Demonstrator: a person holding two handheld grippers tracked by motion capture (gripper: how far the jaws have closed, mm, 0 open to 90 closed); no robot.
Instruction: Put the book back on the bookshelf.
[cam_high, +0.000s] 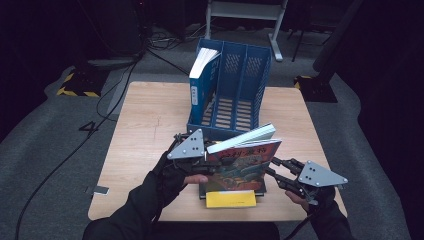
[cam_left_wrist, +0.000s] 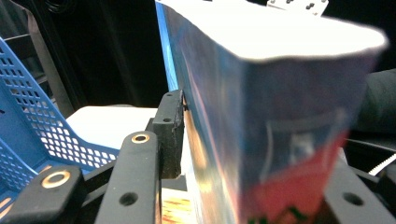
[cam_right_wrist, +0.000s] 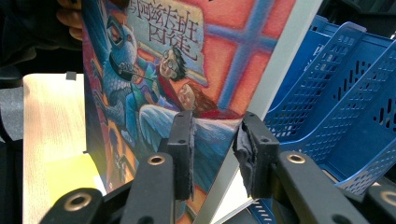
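A thick book (cam_high: 240, 162) with a red and blue picture cover is held tilted above the table's front. My left gripper (cam_high: 210, 160) clamps its left end: in the left gripper view the book (cam_left_wrist: 280, 93) fills the gap and one pad (cam_left_wrist: 170, 135) presses its cover, while the other jaw is hidden behind it. My right gripper (cam_high: 274, 167) is at the book's right edge. In the right gripper view the book's lower corner (cam_right_wrist: 187, 60) sits between the jaws of this gripper (cam_right_wrist: 215, 144), with the cover slanting across the gap and no pad flat against it.
A blue file rack (cam_high: 247, 75) stands behind the book, with a blue-spined book (cam_high: 201, 75) upright in its left slot. Another book with a yellow band (cam_high: 231, 198) lies flat at the table's front edge, under the lifted one. Cables run over the floor at left.
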